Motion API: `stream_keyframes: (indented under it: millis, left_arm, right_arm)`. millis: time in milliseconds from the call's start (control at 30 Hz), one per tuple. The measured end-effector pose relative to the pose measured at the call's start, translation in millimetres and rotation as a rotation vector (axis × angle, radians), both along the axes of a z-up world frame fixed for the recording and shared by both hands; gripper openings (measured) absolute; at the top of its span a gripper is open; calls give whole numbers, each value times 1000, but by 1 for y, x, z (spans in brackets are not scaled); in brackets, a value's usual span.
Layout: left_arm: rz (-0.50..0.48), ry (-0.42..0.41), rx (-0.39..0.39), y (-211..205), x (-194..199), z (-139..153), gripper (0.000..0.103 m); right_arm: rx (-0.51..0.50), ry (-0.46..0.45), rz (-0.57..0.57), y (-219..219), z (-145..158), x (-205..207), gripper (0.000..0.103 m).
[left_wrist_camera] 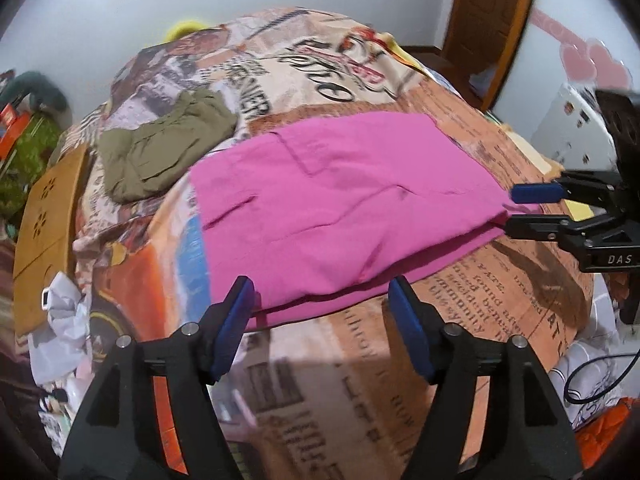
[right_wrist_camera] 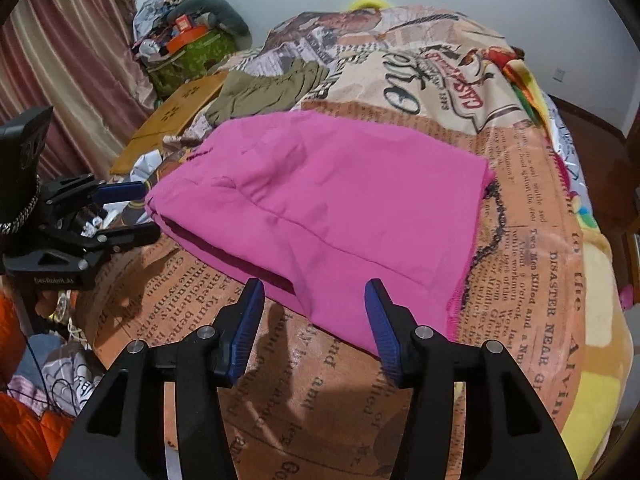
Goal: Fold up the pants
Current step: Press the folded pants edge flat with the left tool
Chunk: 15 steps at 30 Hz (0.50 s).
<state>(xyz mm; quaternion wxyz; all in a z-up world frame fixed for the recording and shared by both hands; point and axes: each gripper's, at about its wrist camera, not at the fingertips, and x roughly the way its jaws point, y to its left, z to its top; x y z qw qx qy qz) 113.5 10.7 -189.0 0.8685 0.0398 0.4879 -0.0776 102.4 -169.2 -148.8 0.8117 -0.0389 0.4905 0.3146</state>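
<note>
The pink pants [left_wrist_camera: 344,200] lie folded flat on a bed covered with a newspaper-print blanket [left_wrist_camera: 480,292], their layered near edge facing both grippers. The left gripper [left_wrist_camera: 322,300] sits at the near left corner of the pants with its jaws apart; the blue pads [left_wrist_camera: 236,320] flank the folded edge without pressing on it. The right gripper [right_wrist_camera: 314,304] sits at the near right part of the pants, jaws also apart, with the cloth edge just ahead of the pads and nothing clamped. Each gripper shows at the side of the other's view, its fingers spread beside a corner of the pants. An olive garment [left_wrist_camera: 160,148] lies crumpled on the far left of the bed, just beyond the pants. A wooden board [right_wrist_camera: 172,120] rests off the bed's left side.
</note>
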Motion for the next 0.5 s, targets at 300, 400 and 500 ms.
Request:
stream_keyframes:
  millis: [300,400,500]
  left_arm:
    - [170,-5,-53,52,3,5,70]
    - [198,22,-91,59,6,-1,70]
    - [221,54,-120,62,12,-11,70]
  right_arm:
    - [22,-38,-110,-29,9,3,48]
    - [25,-23,-160,-41,5,5,48]
    - [21,6,-213,-55,-3,7,49]
